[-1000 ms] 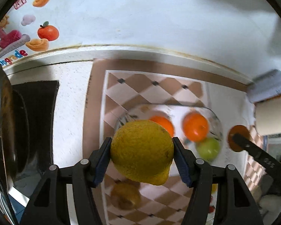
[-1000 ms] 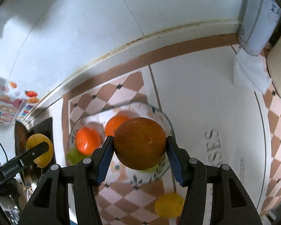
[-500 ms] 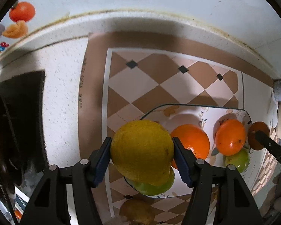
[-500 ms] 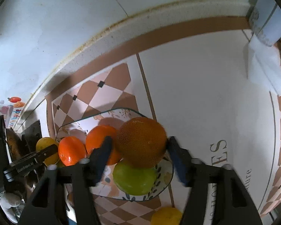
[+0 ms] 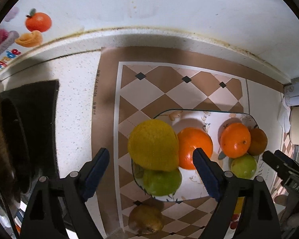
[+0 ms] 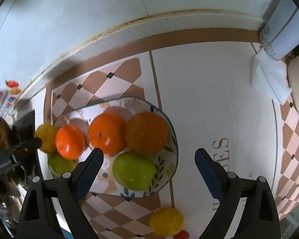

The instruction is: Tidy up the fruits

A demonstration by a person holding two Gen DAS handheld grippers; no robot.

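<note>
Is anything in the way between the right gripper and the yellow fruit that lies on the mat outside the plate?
Nothing visible. The right gripper, jaws opening and holding nothing, hangs over the plate. The yellow fruit lies free on the mat past its near edge, with only a small red thing beside it.

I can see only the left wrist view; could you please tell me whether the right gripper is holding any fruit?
Observer: No. The right gripper has its jaws opening, and its pads touch no fruit.
Operator: Thank you. Where does the dark orange fruit sit? It is half hidden for me.
Observer: The dark orange fruit lies on the plate near its right rim, right beside a bright orange.
Operator: Is anything lying off the plate on that side?
Observer: Yes, a yellow fruit lies on the mat just in front of the plate.
</note>
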